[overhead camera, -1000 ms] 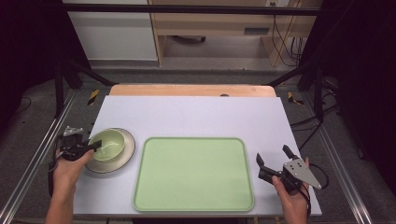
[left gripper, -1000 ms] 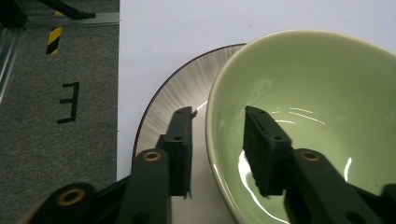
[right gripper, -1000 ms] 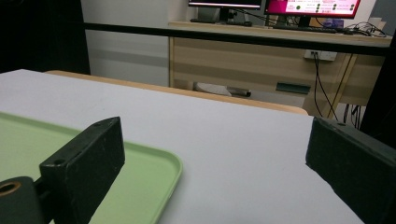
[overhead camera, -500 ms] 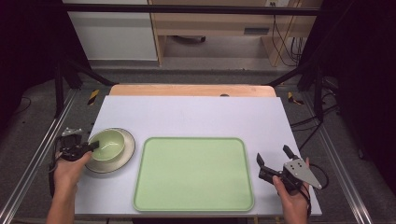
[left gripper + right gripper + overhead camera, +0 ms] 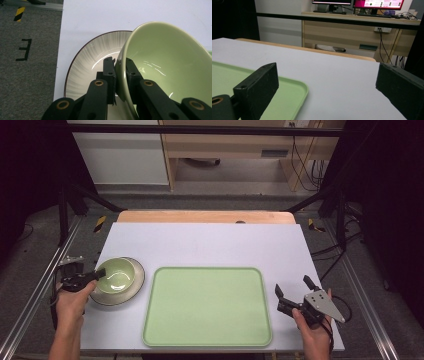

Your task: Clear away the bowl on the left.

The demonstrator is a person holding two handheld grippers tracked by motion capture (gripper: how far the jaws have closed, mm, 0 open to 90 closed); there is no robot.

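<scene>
Left of the tray [image 5: 207,306], we have the left gripper [image 5: 119,65] pinched on the near rim of the bowl [image 5: 165,65], one jaw inside, one outside. The bowl sits tilted on the plate [image 5: 85,67], which lies on the table [image 5: 210,245] just beside the tray's left edge. Right of the tray, our right gripper [image 5: 291,292] hovers with its jaws spread wide and nothing between them. We judge the risk to be the thin hold: glazed ceramic gripped at one point of the rim could slip or swing as we lift, knocking the plate, dragging it toward the tray, or dropping back onto it.
</scene>
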